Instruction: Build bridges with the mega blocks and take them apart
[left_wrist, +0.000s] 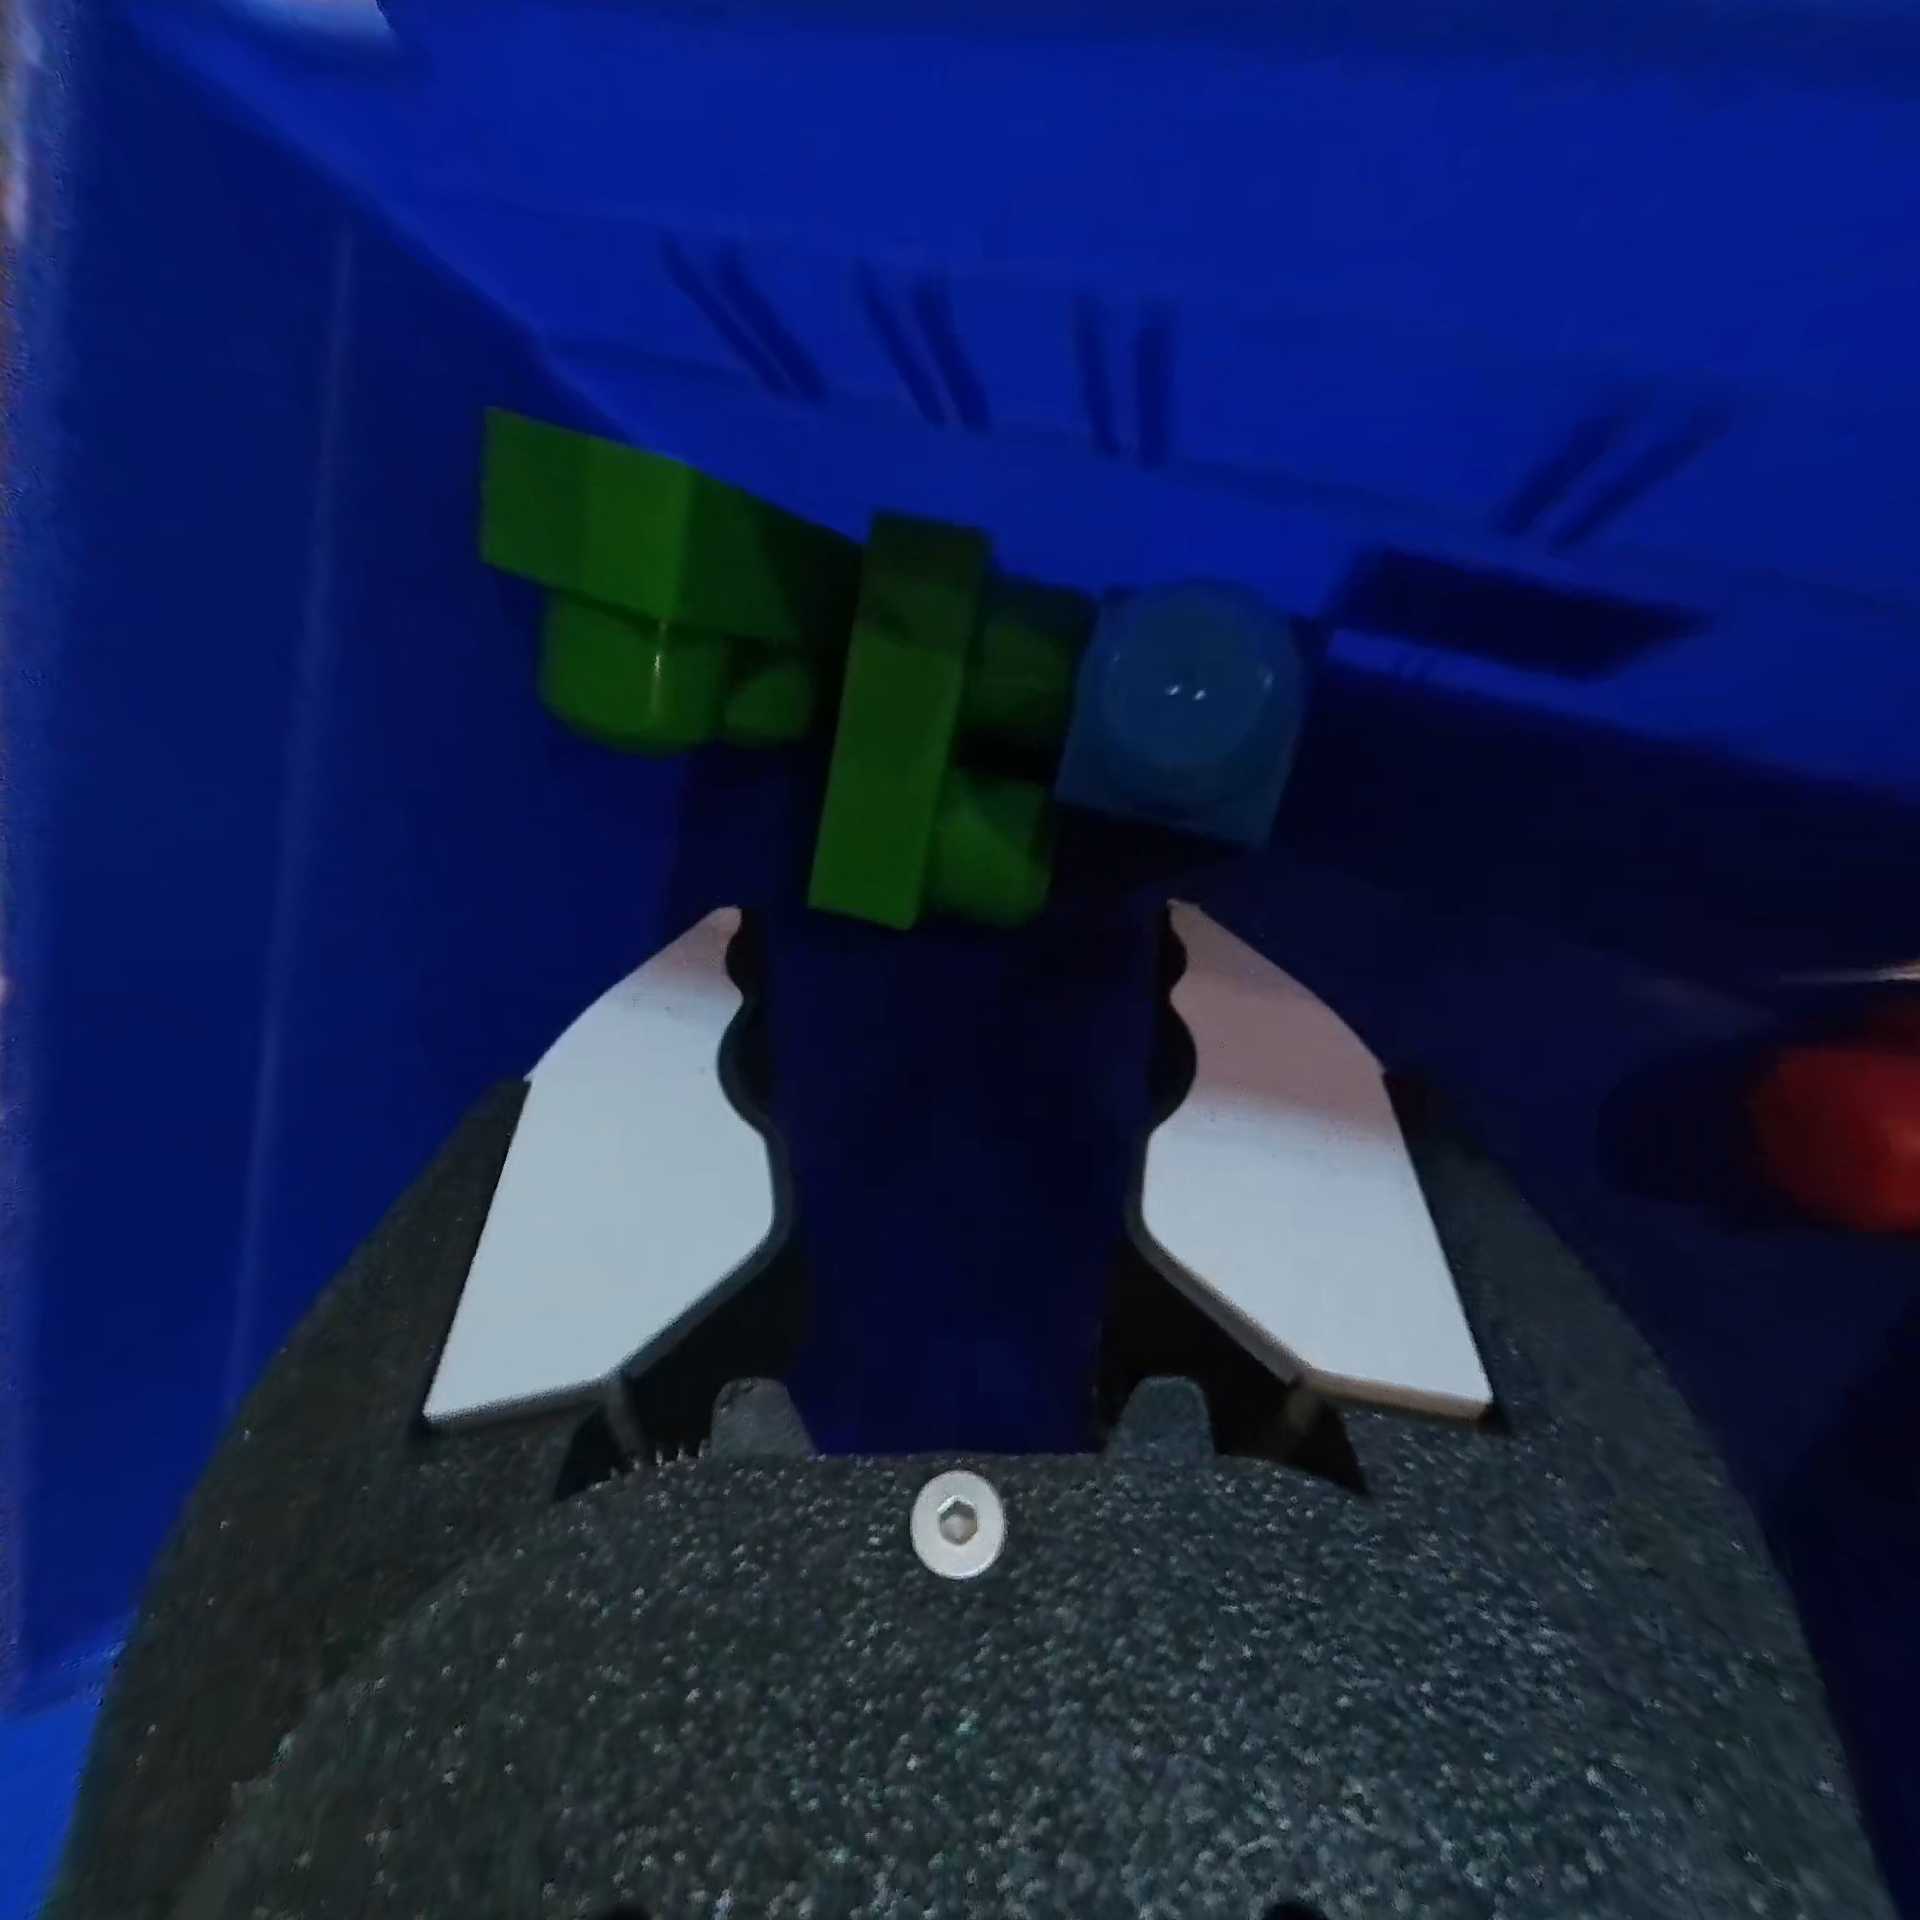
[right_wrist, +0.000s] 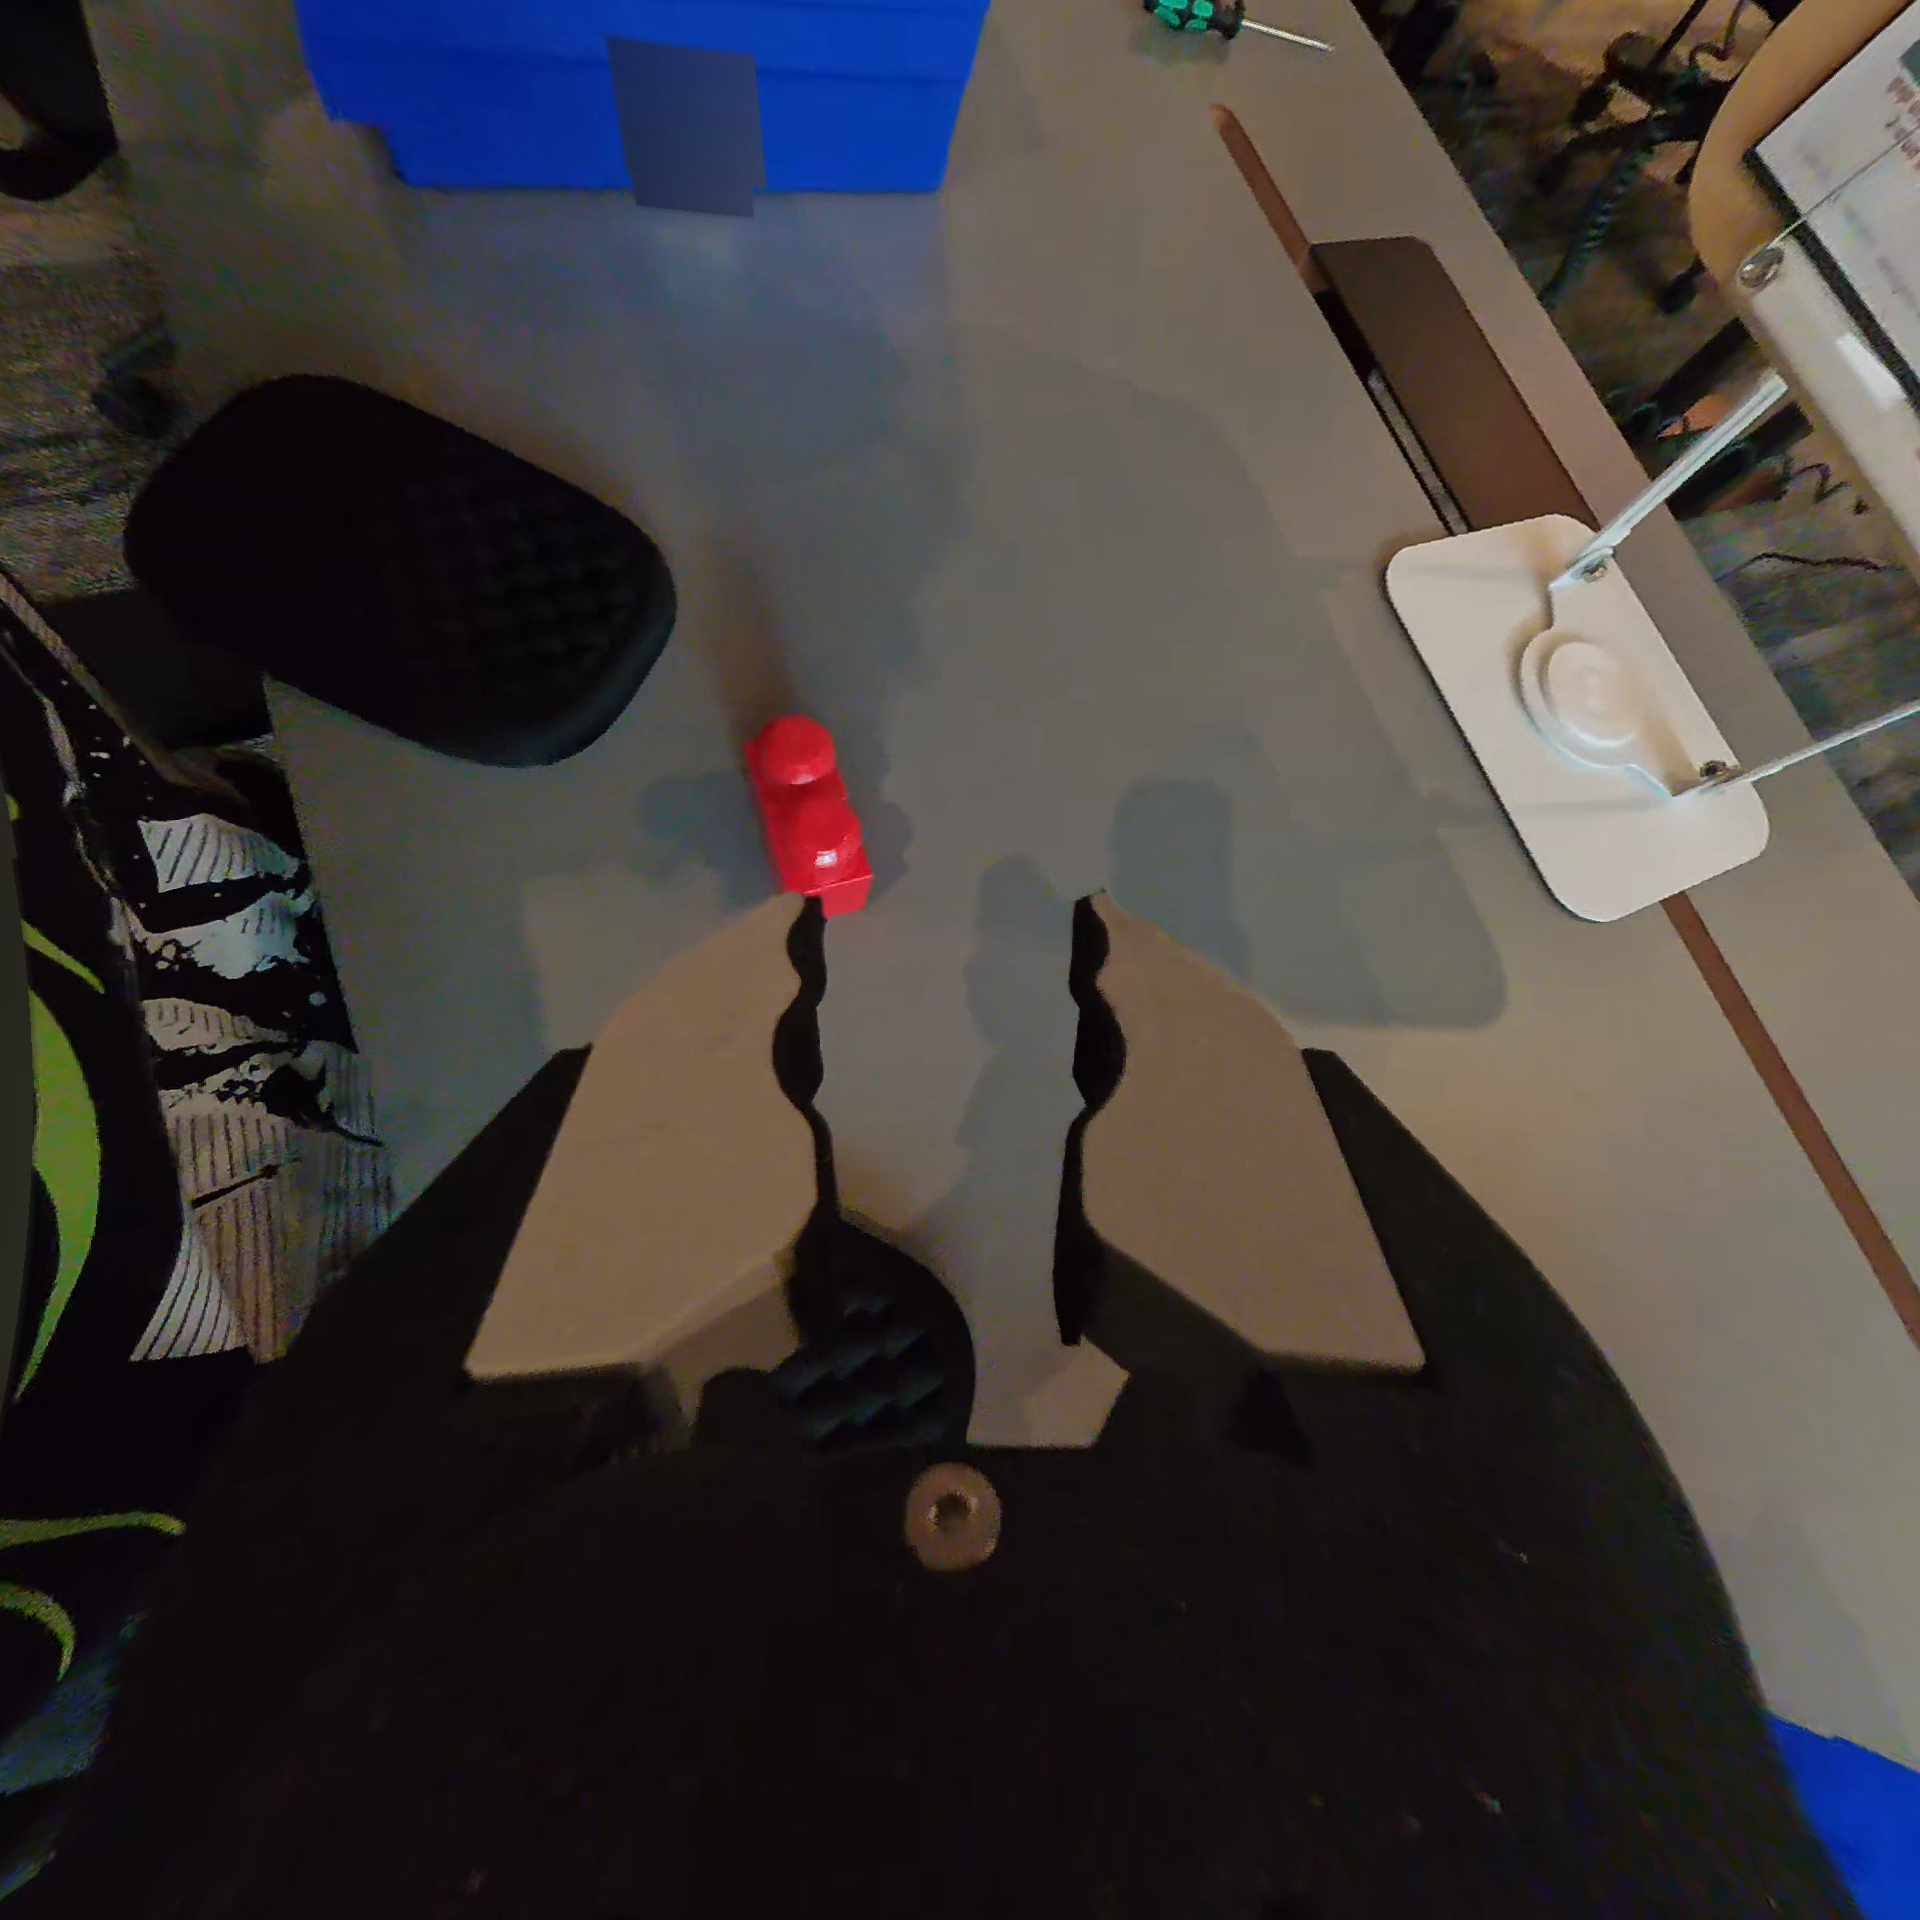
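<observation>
Grey tabletop and blue bin.
Both grippers' fingers are apart; a red block touches the right gripper's left fingertip; green blocks sit just past the left gripper.

Green blocks, pale-blue block, blue bin; red block, grey table.

The left gripper is holding its jaws parted, with nothing between the pale fingers; both tips are showing clear of each other, and the gap is running wide from base to tip. The right gripper is likewise standing with jaws apart and empty (its gap is looking a little narrower), its fingers pointing forward and downward. Neither is gripping anything.
</observation>
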